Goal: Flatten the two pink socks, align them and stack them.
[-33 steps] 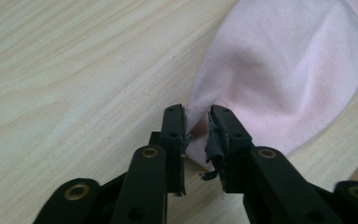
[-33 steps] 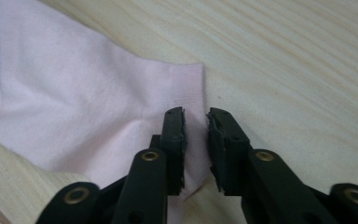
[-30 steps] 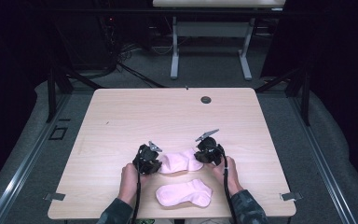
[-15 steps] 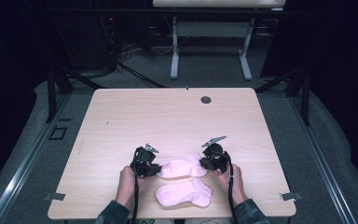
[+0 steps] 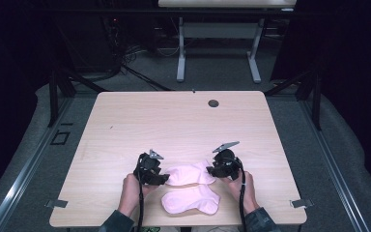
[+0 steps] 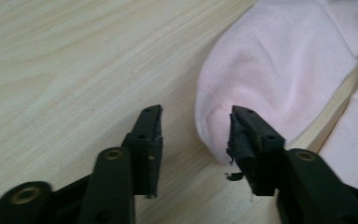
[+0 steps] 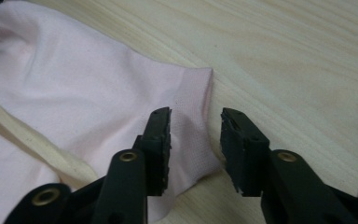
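Lying flat near the surface's (image 5: pixel 125 121) front edge, the far pink sock (image 5: pixel 188 175) has just been let go — both left tongs (image 5: pixel 160 178) and right tongs (image 5: pixel 211 172) have just been opening, straddling its ends, the near sock (image 5: pixel 191 200) just beside it, likely for pairing.

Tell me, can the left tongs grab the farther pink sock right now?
Probably yes. The left tongs have just been opening, and the farther pink sock has its end lying between the jaws, with nothing in the way.

Table evenly lit, dark surroundings, soft close-up views, faint shadows
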Demonstrator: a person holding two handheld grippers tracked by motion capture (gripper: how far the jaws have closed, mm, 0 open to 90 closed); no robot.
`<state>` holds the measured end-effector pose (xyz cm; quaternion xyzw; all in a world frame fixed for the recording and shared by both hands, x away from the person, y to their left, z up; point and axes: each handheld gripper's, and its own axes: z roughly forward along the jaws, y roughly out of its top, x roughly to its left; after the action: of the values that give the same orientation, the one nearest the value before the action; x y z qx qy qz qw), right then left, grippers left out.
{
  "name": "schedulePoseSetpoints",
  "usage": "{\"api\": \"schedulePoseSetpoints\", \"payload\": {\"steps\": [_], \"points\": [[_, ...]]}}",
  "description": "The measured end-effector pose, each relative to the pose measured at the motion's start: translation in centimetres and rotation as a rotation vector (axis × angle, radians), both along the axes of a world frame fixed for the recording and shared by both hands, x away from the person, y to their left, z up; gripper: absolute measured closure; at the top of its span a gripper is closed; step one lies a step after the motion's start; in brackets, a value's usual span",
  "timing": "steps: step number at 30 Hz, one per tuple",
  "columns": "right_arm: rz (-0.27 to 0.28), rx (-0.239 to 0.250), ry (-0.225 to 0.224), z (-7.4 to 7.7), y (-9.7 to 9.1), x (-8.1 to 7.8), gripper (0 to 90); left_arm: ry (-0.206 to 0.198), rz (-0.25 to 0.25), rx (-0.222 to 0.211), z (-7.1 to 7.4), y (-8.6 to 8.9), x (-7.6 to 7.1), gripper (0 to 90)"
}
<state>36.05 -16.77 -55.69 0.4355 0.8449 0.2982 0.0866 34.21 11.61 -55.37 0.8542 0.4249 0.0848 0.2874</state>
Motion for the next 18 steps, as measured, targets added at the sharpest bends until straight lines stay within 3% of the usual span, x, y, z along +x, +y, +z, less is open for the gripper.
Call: {"api": "schedulePoseSetpoints", "payload": {"steps": [5,8,9,12,13,17,18], "points": [[0.013,-0.025,-0.006,0.4,-0.2,-0.1,53.9,0.0,0.0,-0.011,0.1,0.2,0.0,42.7],[0.004,-0.008,-0.008,0.3,0.0,-0.2,53.5,-0.005,-0.001,-0.01,0.1,0.1,0.0,42.9],[0.009,-0.029,-0.002,0.3,0.1,-0.1,53.5,-0.006,0.0,-0.006,0.0,0.1,0.0,43.0],[0.0,-0.013,-0.005,0.0,0.4,-0.1,54.8,-0.005,-0.004,0.015,-0.3,-0.4,0.0,46.1],[0.011,-0.04,0.003,0.0,0.4,0.0,55.9,-0.005,-0.004,0.015,-0.3,-0.4,0.0,47.6],[0.023,-0.059,0.012,-0.1,0.6,0.1,61.6,-0.004,-0.016,0.043,-0.5,-0.9,-0.1,58.1],[0.027,-0.072,0.028,-0.2,0.8,0.1,66.7,-0.009,-0.023,0.068,-0.7,-1.1,-0.1,61.7]]}}
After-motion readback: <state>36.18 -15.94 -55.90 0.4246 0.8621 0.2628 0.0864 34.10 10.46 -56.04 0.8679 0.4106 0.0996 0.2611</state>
